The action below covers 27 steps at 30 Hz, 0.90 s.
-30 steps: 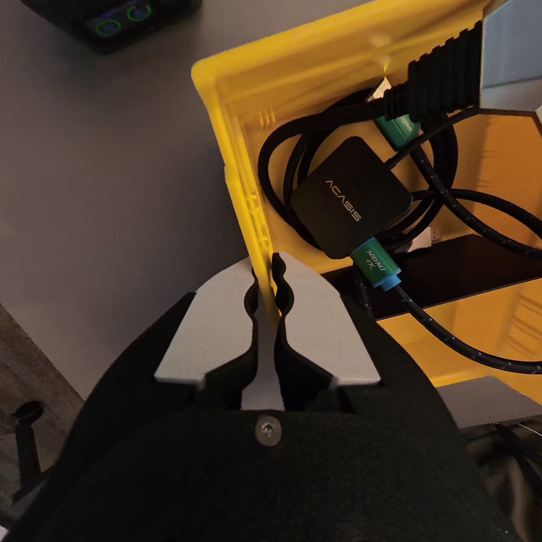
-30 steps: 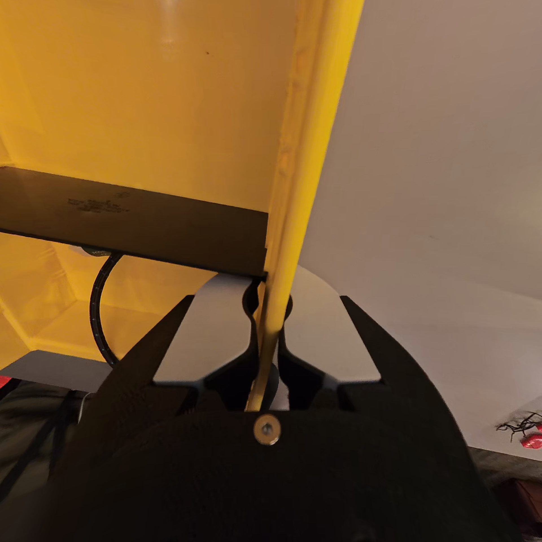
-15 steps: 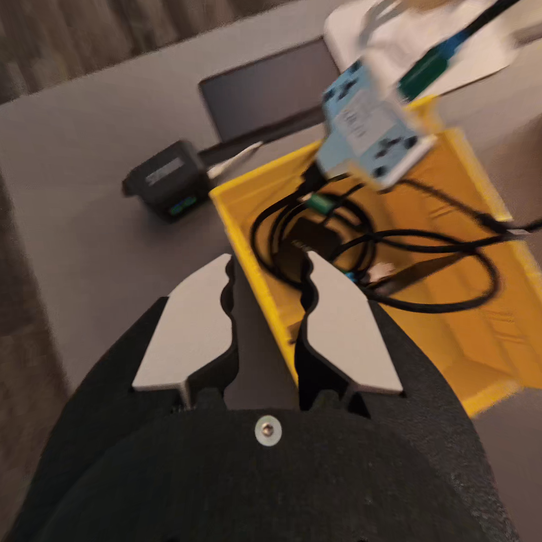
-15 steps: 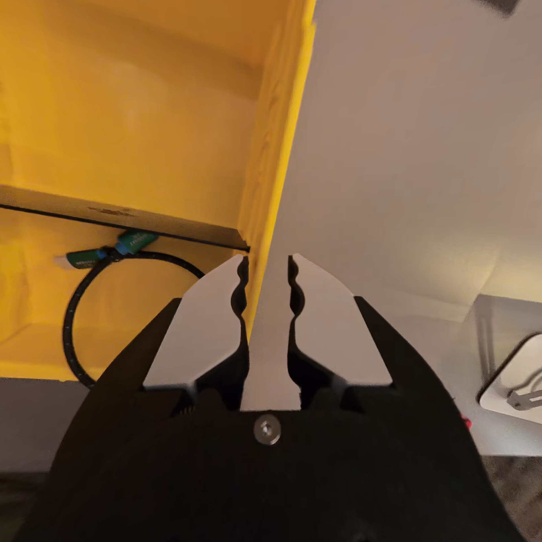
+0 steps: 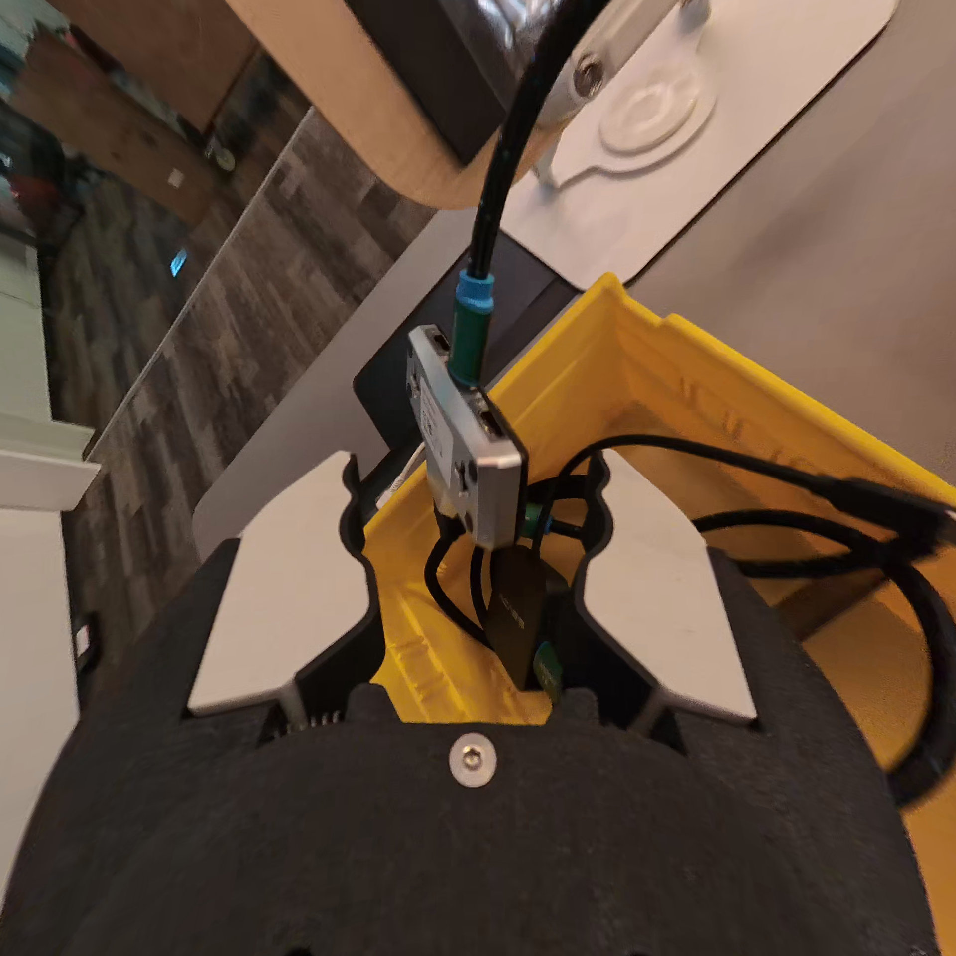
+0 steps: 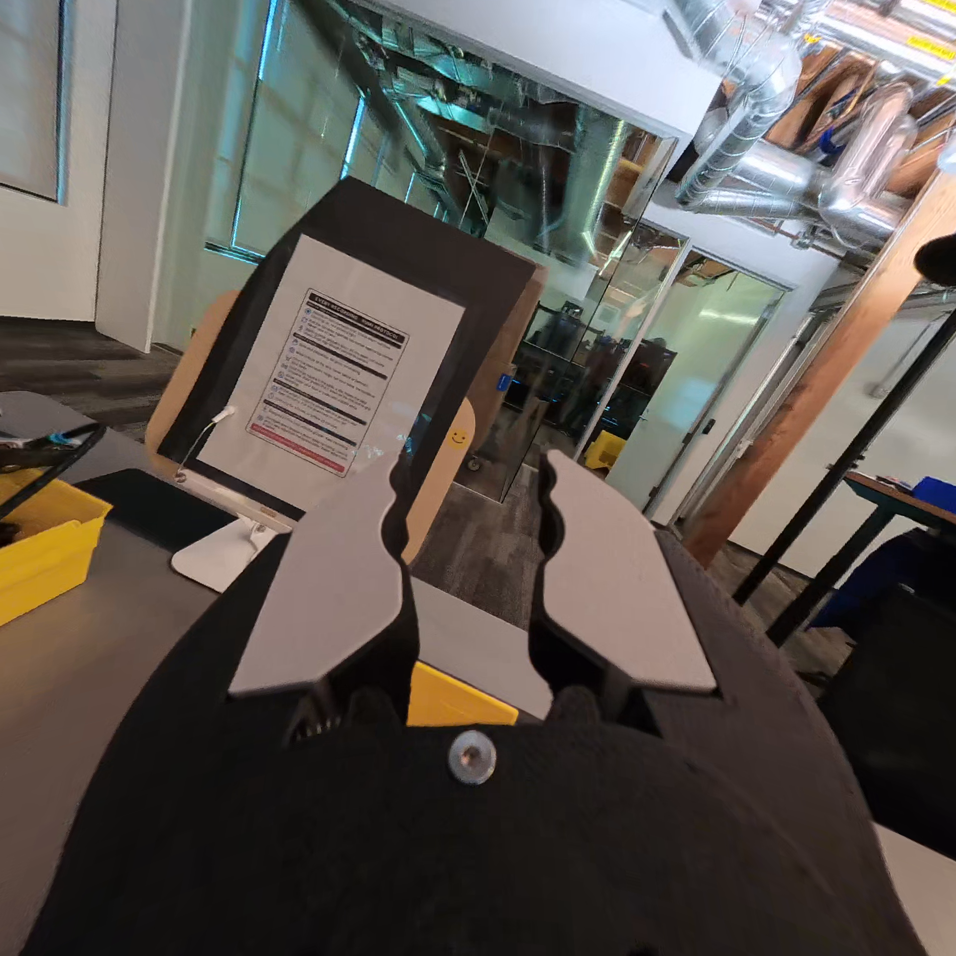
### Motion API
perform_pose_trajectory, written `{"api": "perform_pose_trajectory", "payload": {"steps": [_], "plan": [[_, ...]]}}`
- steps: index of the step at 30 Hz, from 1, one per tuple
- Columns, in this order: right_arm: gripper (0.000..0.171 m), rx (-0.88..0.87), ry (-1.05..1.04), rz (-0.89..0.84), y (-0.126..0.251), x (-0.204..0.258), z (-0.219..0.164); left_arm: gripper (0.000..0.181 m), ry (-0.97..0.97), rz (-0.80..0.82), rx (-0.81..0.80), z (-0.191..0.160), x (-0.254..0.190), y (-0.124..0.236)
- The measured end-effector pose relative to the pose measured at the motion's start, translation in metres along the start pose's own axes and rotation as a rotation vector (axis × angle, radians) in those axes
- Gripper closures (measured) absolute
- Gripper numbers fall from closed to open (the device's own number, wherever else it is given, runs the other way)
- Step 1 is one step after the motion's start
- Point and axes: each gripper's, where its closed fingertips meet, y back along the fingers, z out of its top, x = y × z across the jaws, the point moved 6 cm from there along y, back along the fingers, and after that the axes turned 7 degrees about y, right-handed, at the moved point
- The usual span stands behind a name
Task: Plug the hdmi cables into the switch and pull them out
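Observation:
In the left wrist view a silver switch hangs tilted above the corner of a yellow bin. A green HDMI plug is plugged into its upper edge, and its black cable runs up out of view. My left gripper is open, its fingers on either side of the switch and apart from it. Below, in the bin, lie a black square box, another green plug and coiled black cables. My right gripper is open, empty, and points out at the room.
A screen on a white stand stands behind the bin on the grey table. Its white base shows past the bin in the left wrist view. A yellow corner lies under my right gripper. The table edge and floor are to the left. There is about 50 cm between the tips of the two grippers. To the green HDMI plug: left tips about 4 cm, right tips about 45 cm.
Both grippers were shut on the bin's walls a second ago; both have let go, opened and lifted. The right one has swung up to face the room. The left now faces the hanging switch.

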Motion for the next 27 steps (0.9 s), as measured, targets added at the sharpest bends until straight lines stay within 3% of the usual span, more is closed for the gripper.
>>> {"api": "perform_pose_trajectory", "payload": {"steps": [3, 6, 9, 14, 18, 27], "plan": [[0.111, -0.032, -0.047, 0.061, -0.002, 0.014, 0.007, 0.104, -0.024, 0.083, 0.062, -0.002, 0.002, -0.022], [0.112, -0.098, -0.031, 0.167, -0.005, 0.035, 0.000, 0.117, -0.028, 0.110, 0.101, -0.009, 0.003, -0.038], [0.113, -0.088, 0.159, 0.163, -0.015, 0.053, -0.012, 0.127, -0.065, 0.152, 0.060, -0.005, 0.001, -0.040], [0.121, -0.015, 0.461, 0.048, -0.027, 0.071, -0.025, 0.119, -0.121, 0.183, 0.158, -0.010, -0.003, -0.057], [0.125, -0.023, 0.472, 0.126, -0.031, 0.090, -0.026, 0.140, -0.096, 0.191, 0.105, -0.003, -0.004, -0.053], [0.130, 0.005, 0.571, 0.164, -0.038, 0.115, -0.033, 0.141, -0.097, 0.278, -0.053, 0.001, -0.004, -0.019]]}}
